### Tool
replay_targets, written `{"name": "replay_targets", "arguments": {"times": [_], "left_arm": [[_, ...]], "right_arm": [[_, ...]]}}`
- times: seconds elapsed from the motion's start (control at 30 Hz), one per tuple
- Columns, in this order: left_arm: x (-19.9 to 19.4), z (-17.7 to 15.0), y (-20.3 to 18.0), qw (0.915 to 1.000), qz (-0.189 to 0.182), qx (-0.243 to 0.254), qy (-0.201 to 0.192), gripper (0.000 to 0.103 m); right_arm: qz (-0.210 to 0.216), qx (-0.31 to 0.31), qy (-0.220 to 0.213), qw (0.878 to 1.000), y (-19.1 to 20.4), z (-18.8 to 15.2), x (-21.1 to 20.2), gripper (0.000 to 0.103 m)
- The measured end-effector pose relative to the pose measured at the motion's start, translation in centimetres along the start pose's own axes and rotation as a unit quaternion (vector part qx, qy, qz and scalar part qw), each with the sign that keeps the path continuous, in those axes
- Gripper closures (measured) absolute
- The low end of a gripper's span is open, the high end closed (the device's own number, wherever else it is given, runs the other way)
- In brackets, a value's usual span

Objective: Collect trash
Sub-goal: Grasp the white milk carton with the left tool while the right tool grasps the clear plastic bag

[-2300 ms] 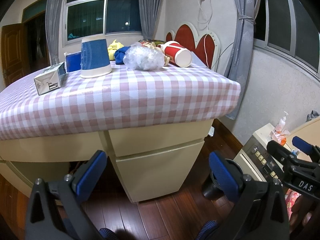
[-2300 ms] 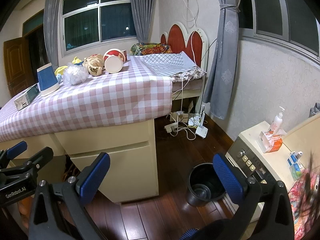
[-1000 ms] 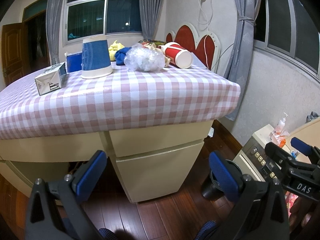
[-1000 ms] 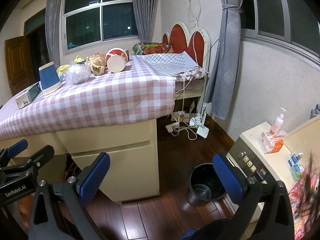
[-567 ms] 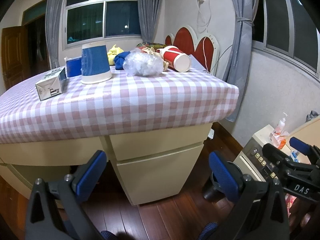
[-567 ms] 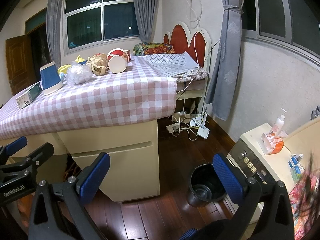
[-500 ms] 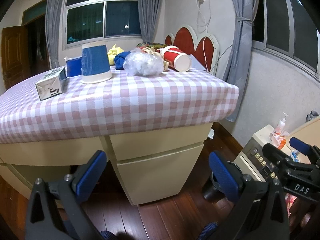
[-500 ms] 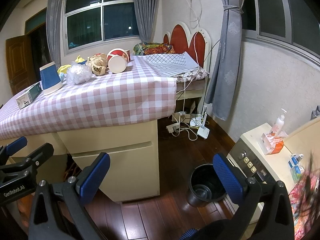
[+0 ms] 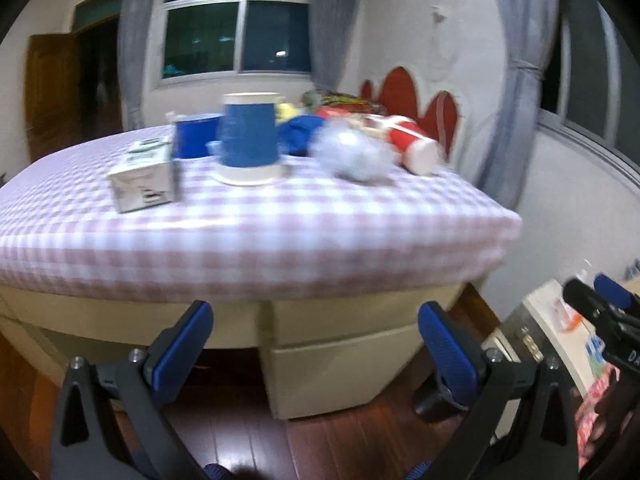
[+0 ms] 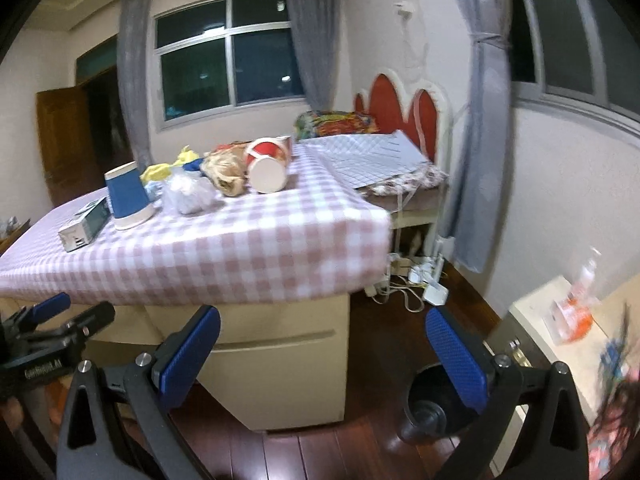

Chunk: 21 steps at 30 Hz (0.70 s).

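Left gripper (image 9: 316, 336): held low in front of the checked table (image 9: 256, 240); jaws spread wide, nothing held between the blue pads.
Right gripper (image 10: 324, 344): likewise held below the table edge, jaws spread wide, nothing gripped.
Writing: white lettering is seen on the left gripper's body in the right wrist view, too blurred to be read; "DA" is made out on the right gripper's body in the left wrist view.
Blue paper cup (image 9: 249, 145): stood upside down on the table, just beside a small carton (image 9: 145, 178).
Crumpled clear plastic (image 9: 351, 157): laid on the table right of the blue cup.
Red paper cup (image 10: 269, 165): laid on its side on the table, open end turned toward the camera, beside a crumpled brown wrapper (image 10: 225, 171).
Black bin (image 10: 434, 404): set on the wood floor right of the table, partly hidden by the right gripper's finger.
Carton print: not legible.
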<state>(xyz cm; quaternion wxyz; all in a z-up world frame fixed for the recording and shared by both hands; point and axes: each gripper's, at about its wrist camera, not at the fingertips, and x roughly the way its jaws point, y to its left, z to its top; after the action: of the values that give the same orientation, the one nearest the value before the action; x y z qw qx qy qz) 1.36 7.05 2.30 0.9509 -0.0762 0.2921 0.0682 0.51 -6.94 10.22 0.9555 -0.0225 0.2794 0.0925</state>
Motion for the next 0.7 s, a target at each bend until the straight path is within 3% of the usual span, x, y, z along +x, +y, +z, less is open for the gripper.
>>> {"name": "replay_targets", "arguments": {"times": [0.13, 0.23, 0.33, 0.6, 0.7], "left_arm": [[0.4, 1.7, 3.6, 0.998, 0.058, -0.022, -0.012, 0.0], [-0.5, 3.4, 6.5, 0.9936, 0.087, -0.054, -0.047, 0.0], [-0.1, 4.9, 7.7, 0.9881, 0.126, -0.05, -0.073, 0.0], [3.1, 6.8, 10.4, 0.9864, 0.134, -0.07, -0.066, 0.0], [4.6, 7.4, 10.5, 0.987, 0.134, -0.067, -0.058, 0.001]], "right_arm": [[0.027, -0.027, -0.007, 0.999, 2.5, 2.1, 1.4, 0.0], [0.059, -0.05, -0.013, 0.997, 5.4, 3.7, 2.5, 0.0], [0.073, -0.077, -0.023, 0.994, 8.4, 5.3, 4.0, 0.0], [0.095, -0.096, -0.029, 0.99, 12.5, 8.8, 9.2, 0.0], [0.098, -0.1, -0.017, 0.99, 13.1, 9.9, 11.5, 0.008]]}}
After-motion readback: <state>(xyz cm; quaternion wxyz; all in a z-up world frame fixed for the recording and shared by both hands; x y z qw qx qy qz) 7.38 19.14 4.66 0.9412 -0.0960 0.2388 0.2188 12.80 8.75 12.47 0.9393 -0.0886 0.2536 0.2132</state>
